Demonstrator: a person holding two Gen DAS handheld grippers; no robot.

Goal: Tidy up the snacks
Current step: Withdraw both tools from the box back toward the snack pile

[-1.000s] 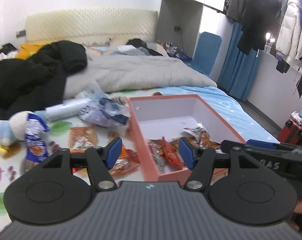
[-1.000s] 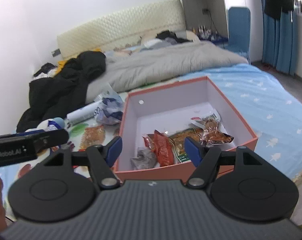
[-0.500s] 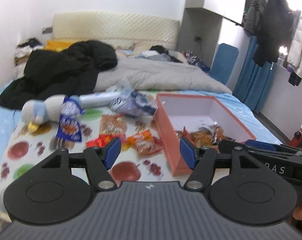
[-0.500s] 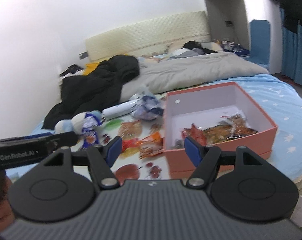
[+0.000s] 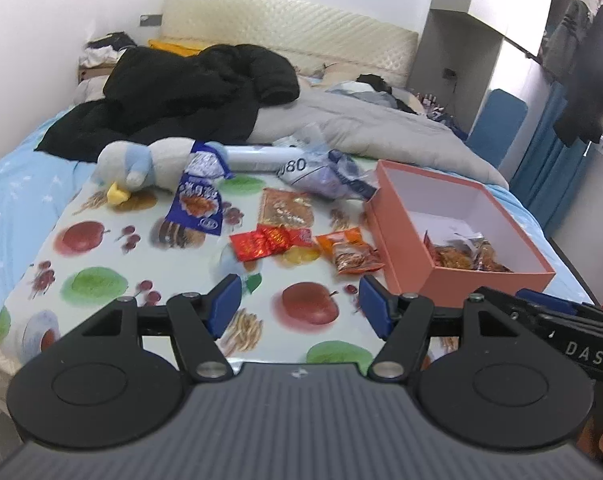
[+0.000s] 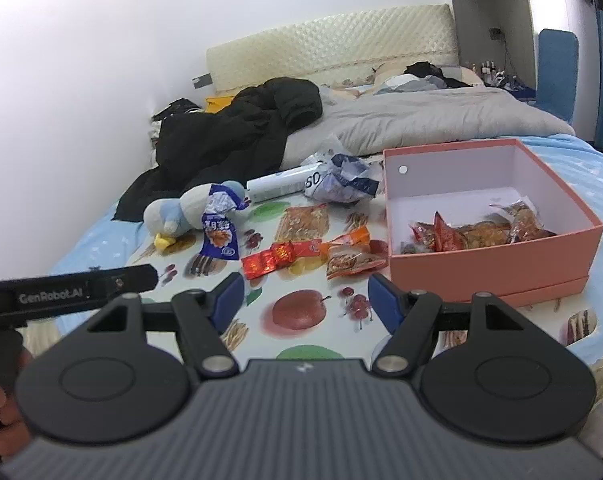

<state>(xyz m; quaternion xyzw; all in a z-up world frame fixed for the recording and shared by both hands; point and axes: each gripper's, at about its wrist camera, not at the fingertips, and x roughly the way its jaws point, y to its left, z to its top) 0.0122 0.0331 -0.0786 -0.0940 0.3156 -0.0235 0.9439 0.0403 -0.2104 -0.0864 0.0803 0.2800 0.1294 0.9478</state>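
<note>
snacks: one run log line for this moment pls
left tongs open, empty | right tongs open, empty | some snacks in box | red pack, orange pack, blue pack on mat

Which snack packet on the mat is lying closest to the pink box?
The orange packet, lying right beside the pink box. The red packet and blue packet lie farther left.
</note>
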